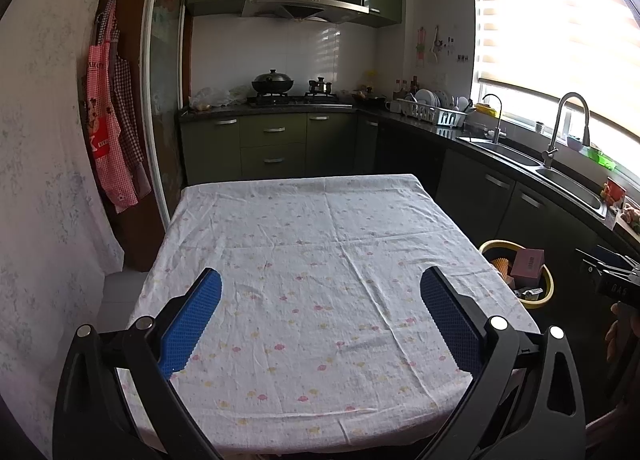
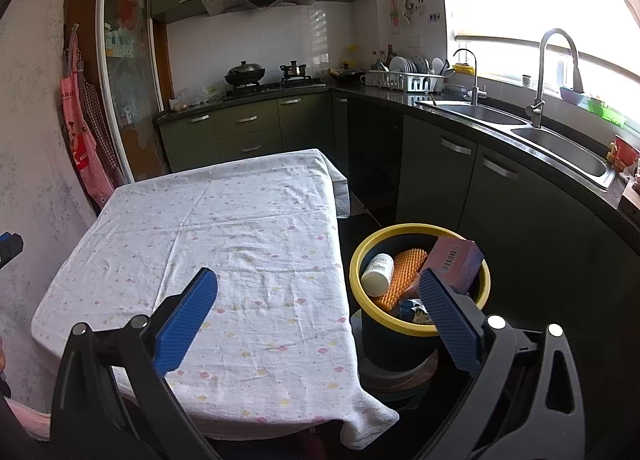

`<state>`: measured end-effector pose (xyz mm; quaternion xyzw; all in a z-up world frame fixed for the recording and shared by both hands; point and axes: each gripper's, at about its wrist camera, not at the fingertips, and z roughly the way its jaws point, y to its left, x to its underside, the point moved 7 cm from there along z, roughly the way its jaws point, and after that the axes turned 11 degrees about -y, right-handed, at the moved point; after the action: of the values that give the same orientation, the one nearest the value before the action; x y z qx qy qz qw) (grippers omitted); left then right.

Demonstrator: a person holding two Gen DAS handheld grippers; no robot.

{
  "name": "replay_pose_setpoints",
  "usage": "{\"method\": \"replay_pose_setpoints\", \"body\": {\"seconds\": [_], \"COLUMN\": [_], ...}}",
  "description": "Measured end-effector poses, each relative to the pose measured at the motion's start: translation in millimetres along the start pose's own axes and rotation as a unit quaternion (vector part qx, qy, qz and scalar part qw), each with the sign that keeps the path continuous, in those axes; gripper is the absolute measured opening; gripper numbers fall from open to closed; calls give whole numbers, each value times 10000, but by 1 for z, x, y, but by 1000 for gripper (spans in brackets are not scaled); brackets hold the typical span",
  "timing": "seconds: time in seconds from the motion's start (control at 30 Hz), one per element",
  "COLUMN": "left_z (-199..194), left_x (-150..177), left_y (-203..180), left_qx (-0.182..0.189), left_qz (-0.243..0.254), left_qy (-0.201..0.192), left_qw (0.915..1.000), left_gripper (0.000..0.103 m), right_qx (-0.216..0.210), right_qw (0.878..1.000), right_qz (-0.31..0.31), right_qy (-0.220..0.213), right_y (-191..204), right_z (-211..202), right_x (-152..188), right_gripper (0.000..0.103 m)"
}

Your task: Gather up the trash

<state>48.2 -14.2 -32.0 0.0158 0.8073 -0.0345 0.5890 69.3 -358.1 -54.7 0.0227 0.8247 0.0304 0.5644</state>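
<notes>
The trash is in the bin [image 2: 420, 280], a dark bucket with a yellow rim that stands on the floor just beside the counter [image 2: 224, 244], on its right side. Nothing lies on the counter's flowery white cloth.

Inside the bin there is a white bottle [image 2: 378, 274] leaning on the left wall. Next to it, in the middle, is an orange bumpy sheet [image 2: 402, 276]. A pink box [image 2: 456, 258] with a barcode sticks up over the far right rim. Near the front rim lies a small dark packet [image 2: 416, 310].

All these things look light. The bottle looks hard, smooth and round, so it could slip; it is best taken across its middle. The box looks stiff and should be easy to hold by its flat sides. The orange sheet looks soft and bendy. The packet looks thin and crinkly.

The left claw [image 1: 320, 324] hangs over the near end of the counter, fingers wide apart, holding nothing. The right claw [image 2: 318, 320] hangs between the counter's edge and the bin, fingers also wide apart and holding nothing. The job looks almost done.
</notes>
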Motion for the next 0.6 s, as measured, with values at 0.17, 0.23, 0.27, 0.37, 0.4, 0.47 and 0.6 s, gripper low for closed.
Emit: {"method": "replay_pose_setpoints", "body": {"seconds": [0.17,0.23,0.27,0.37,0.4,0.47,0.6], "left_z": [0,0,1,1,1,1,3], "left_x": [1,1,1,1,0,1,2], "left_y": [0,0,0,0,0,0,2], "left_qx": [4,5,4,5,2,10,13], "left_qz": [6,-5,-9,-1,-1,-5,-14], "left_qy": [4,7,8,7,6,13,32], "left_qw": [10000,10000,10000,10000,10000,10000,10000], "left_gripper": [98,98,98,98,98,98,98], "right_qx": [6,-1,-5,-9,-9,-11,-13], "right_qw": [10000,10000,10000,10000,10000,10000,10000], "right_qz": [-3,-1,1,1,4,4,2], "right_qy": [5,10,6,5,6,3,5], "right_y": [0,1,1,2,3,3,2], "right_z": [0,0,0,0,0,0,0], "right_x": [0,0,0,1,1,1,1], "right_gripper": [96,96,96,96,96,96,96]}}
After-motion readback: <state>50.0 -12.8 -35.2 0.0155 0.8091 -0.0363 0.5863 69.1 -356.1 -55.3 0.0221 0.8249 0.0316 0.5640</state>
